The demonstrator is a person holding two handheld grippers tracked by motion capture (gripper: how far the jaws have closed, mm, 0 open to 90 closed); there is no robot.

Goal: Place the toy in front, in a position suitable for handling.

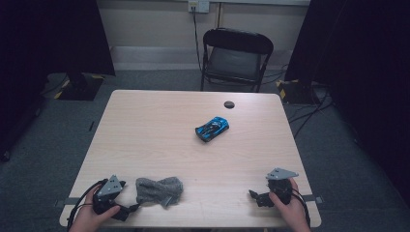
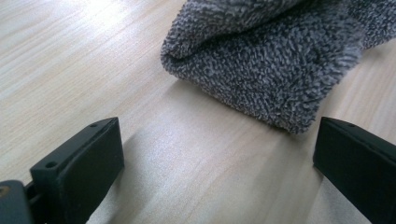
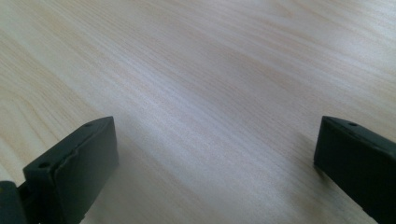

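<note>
**Both claws released, cloth just ahead of my left one**

My left gripper (image 1: 129, 209) sits at the near edge of the table (image 1: 159, 125), jaws spread wide and holding nothing. The grey fuzzy cloth (image 2: 275, 60) lies bunched just ahead of those jaws, apart from them. My right gripper (image 1: 255, 197) rests well off to the side, jaws also spread over bare wood. A blue toy car (image 1: 212, 128) stands far beyond both.

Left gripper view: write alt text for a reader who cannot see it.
A folded grey fuzzy cloth lies on a pale wooden table, just ahead of the left gripper. Its two black jaws stand wide apart at the bottom corners, holding nothing, with bare wood between them.
</note>
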